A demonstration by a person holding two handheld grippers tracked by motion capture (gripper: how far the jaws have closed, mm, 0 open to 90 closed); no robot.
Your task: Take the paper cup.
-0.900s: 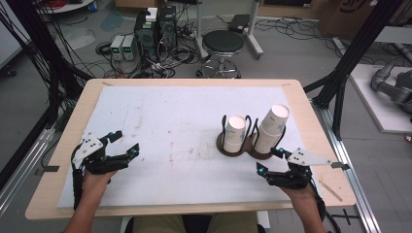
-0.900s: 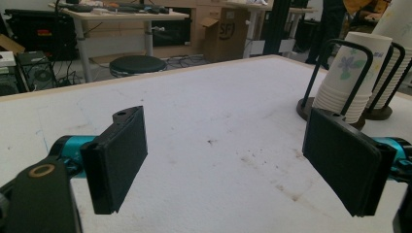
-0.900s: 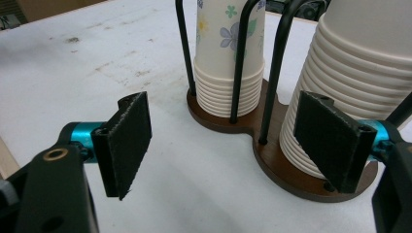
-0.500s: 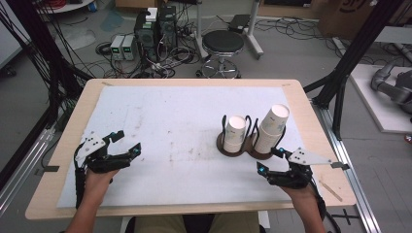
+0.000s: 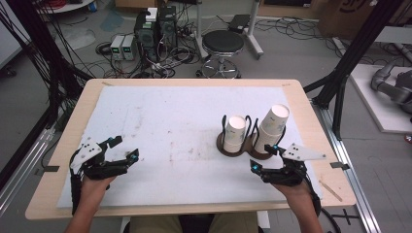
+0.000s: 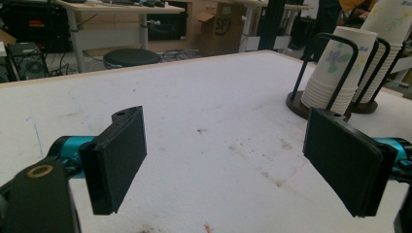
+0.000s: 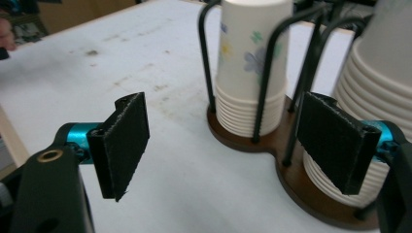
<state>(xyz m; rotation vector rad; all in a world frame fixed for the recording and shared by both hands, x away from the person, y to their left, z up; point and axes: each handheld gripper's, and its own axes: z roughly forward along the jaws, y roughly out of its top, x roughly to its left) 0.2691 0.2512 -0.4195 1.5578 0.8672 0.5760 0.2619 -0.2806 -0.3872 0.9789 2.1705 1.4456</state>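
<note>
Two stacks of white paper cups stand in a dark wooden holder [image 5: 243,148] with black wire loops, on the right half of the table. The shorter stack [image 5: 235,133] is on the left, the taller one [image 5: 272,127] leans on the right. My right gripper [image 5: 266,158] hovers just in front of the holder, open and empty; in the right gripper view the shorter stack [image 7: 250,73] and taller stack [image 7: 384,87] stand close beyond its jaws [image 7: 228,145]. My left gripper [image 5: 125,148] is open and empty near the table's front left, with the cups [image 6: 335,73] far off.
A white mat [image 5: 184,121] covers the wooden table [image 5: 73,126]. A small wooden stick [image 5: 333,190] lies near the front right corner. Beyond the far edge stand a black stool [image 5: 222,43] and computer boxes with cables [image 5: 155,29].
</note>
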